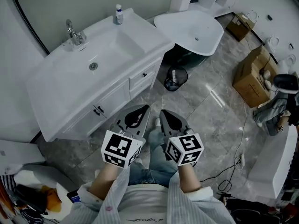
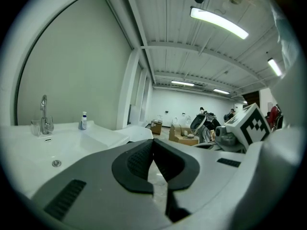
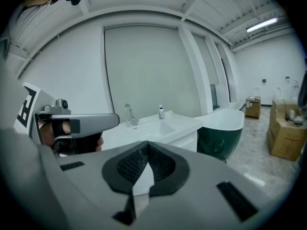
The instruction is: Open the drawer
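Left hand-held gripper [image 1: 141, 109] and right hand-held gripper [image 1: 164, 112], grey wedge-shaped shells, ribbed black jaws closed together on nothing, in front of the closed white flat-fronted drawer [image 1: 142, 74] under the glossy white sink bench [image 1: 51, 92].

Left gripper [image 2: 152, 143]: jaws closed tip to tip, nothing between them.
Sink [image 2: 29, 147]: white, at left.
Faucet [image 2: 44, 113]: on the sink's back edge.
Bottle [image 2: 83, 121]: small, near the faucet.
Marker cube [image 2: 250, 124]: at right, tilted.
Ceiling light [image 2: 218, 22]: lit.

Drawer [image 1: 138, 78] front foreshortened under countertop [image 1: 70, 90], its knob [image 1: 144, 74] too small to make out, bottle [image 1: 118, 14] label unreadable
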Tool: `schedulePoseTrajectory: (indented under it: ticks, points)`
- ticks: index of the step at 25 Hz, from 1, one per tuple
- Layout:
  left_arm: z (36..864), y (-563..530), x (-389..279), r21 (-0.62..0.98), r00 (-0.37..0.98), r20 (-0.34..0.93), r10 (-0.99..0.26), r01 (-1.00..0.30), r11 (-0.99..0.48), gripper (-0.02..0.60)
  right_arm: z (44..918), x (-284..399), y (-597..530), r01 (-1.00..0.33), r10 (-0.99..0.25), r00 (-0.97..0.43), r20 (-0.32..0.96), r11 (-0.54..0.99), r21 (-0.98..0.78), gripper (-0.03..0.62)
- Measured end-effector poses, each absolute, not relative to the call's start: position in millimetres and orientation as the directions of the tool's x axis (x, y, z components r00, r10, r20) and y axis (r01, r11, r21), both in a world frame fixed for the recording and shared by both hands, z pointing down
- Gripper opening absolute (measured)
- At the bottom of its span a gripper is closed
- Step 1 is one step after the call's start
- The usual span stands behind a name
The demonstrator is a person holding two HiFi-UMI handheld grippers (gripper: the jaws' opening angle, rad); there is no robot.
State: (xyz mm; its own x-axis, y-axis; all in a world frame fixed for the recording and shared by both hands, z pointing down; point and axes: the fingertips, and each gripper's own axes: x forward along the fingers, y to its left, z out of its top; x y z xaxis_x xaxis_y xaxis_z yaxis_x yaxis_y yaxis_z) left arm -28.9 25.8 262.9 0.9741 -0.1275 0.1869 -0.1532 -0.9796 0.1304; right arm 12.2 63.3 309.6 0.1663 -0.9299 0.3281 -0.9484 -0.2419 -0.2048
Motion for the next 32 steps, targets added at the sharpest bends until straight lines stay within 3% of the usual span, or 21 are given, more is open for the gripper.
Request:
schedulePoseTrajectory:
  ticks: [17, 32]
  points:
    - [262.2, -87.5, 128.3, 0.14, 0.895, 0.217, -0.389, -0.423, -0.895, 0.017, 309.0, 167.6, -62.3, -0.976, -0.923, -0.115, 0.367, 0.035, -0.217, 0.009]
    - [270.8, -148.0, 147.4, 0.143, 0.728, 0.233, -0.645, -0.681, -0.718, 0.017, 314.9, 212.6, -131.0, -0.936, -0.853, -0.347, 0.39, 0.286, -0.207, 0.009]
